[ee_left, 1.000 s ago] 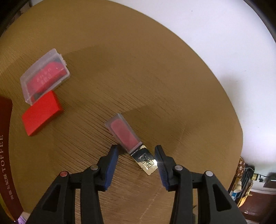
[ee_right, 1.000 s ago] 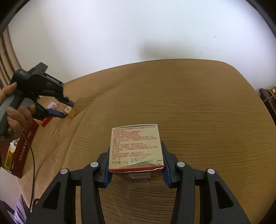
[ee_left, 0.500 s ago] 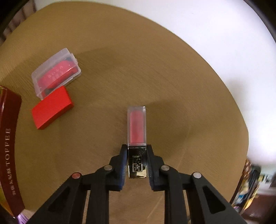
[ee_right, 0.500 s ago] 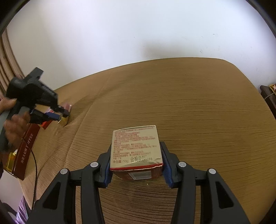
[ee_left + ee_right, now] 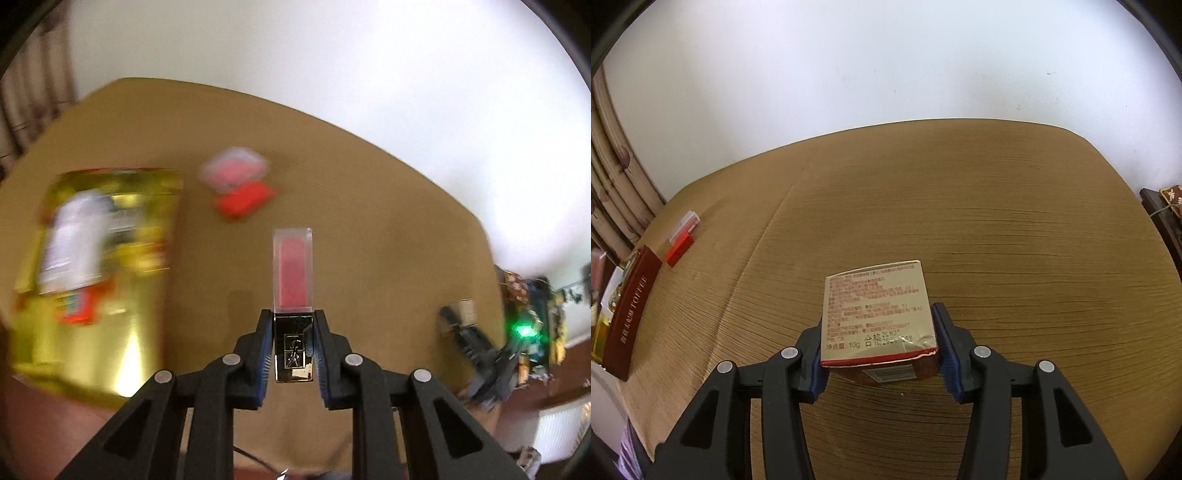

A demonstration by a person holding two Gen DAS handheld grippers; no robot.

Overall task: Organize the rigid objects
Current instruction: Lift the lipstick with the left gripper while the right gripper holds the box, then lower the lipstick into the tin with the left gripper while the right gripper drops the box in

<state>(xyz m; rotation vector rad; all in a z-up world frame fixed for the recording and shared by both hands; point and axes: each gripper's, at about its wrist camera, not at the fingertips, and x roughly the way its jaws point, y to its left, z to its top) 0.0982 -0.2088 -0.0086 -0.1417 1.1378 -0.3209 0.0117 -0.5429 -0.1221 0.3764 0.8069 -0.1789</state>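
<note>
The left gripper (image 5: 293, 345) clamps the lipstick (image 5: 292, 295) by its gold base (clear cap forward), while the right gripper (image 5: 879, 345) squeezes a small gold box (image 5: 877, 312) above the table (image 5: 997, 221).

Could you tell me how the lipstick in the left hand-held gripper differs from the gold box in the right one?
The lipstick is slim and long, while the gold box is broad and squarish. The lipstick has a clear cap over pink and a dark mirrored base; the gold box is opaque foil with red print. The lipstick is gripped by its base, the gold box across its sides. Both are clamped between blue pads above the wooden table.
</note>
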